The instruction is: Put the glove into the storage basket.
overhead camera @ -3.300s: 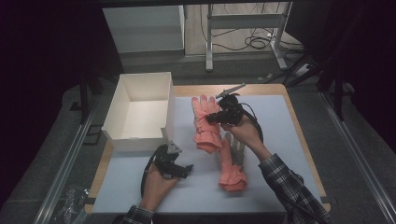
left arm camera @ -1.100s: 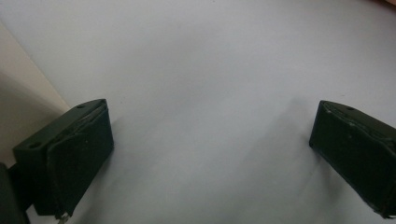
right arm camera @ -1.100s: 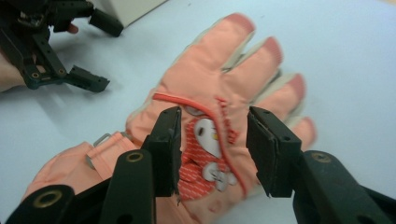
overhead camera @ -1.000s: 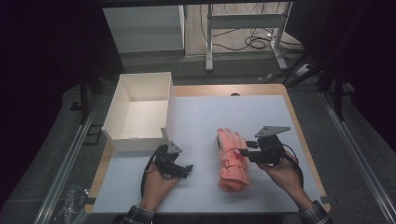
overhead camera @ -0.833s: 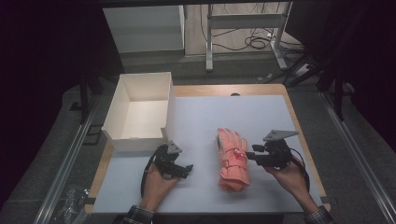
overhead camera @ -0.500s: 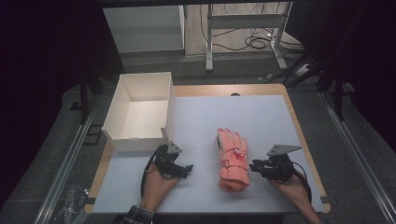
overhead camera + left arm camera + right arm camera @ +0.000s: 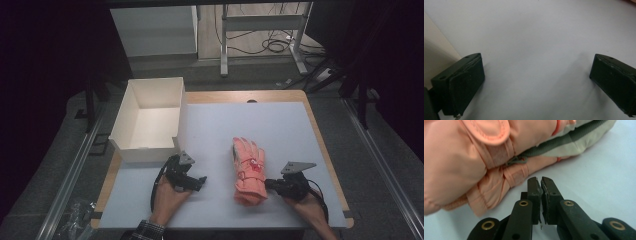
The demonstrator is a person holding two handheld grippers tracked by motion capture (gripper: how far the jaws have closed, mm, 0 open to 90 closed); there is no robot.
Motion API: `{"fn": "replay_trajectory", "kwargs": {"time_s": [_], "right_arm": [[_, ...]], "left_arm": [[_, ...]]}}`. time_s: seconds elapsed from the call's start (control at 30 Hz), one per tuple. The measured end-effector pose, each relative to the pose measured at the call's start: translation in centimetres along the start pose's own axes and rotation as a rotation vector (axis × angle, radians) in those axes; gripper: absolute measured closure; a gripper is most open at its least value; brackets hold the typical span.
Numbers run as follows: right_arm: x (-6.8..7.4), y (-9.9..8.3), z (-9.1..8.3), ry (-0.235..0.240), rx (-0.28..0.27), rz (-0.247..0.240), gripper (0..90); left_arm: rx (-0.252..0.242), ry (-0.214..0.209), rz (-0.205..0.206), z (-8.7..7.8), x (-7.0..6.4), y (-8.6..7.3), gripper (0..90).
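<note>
So from the high view, the pink gloves (image 7: 248,170) are lying stacked in the lower middle of the frame, a bit right of center, on the pale tabletop (image 7: 280,125). Fingers point toward the top of the frame, cuffs toward the bottom edge.

My right tongs (image 7: 268,183) sit low on the tabletop just right of the cuff end, tips pointing left at the gloves. In the right gripper view those right tongs (image 7: 541,185) have their jaws pressed together with nothing between them, just a hairline gap. The tips are just short of the glove fabric, near a small strap on the lower glove; I can't tell if they actually touch it. That view also shows one glove on top of the other, with a grey and cream panel on the upper right.

My left tongs (image 7: 200,180) are in the lower left part of the high view, well apart from the gloves, tips pointing right. In the left gripper view the left tongs (image 7: 536,72) are spread wide, jaws at opposite edges of the frame with bare tabletop between them.

The white box (image 7: 124,131) sits in the left middle of the high view, open on top, just above my left hand (image 7: 167,197).
</note>
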State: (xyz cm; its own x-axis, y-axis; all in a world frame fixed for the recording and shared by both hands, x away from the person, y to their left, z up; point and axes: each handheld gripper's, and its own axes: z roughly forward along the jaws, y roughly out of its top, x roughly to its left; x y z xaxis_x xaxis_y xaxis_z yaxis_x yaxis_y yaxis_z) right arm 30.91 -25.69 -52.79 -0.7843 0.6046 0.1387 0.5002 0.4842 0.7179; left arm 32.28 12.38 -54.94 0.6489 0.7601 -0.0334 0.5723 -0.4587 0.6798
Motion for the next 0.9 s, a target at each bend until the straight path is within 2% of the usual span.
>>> {"fn": "replay_trajectory", "kwargs": {"time_s": [0.23,0.4,0.9], "right_arm": [[0.2,0.9,0.9,-0.002,0.011,-0.024,84.7],[0.2,1.2,1.3,0.024,0.010,-0.009,84.6],[0.9,2.5,3.0,0.041,0.012,-0.019,83.9]], "left_arm": [[0.000,0.000,0.000,0.0,0.0,0.0,0.0],[0.000,0.000,0.001,0.0,0.0,0.0,0.0],[0.000,0.000,0.001,0.0,0.0,0.0,0.0]]}}
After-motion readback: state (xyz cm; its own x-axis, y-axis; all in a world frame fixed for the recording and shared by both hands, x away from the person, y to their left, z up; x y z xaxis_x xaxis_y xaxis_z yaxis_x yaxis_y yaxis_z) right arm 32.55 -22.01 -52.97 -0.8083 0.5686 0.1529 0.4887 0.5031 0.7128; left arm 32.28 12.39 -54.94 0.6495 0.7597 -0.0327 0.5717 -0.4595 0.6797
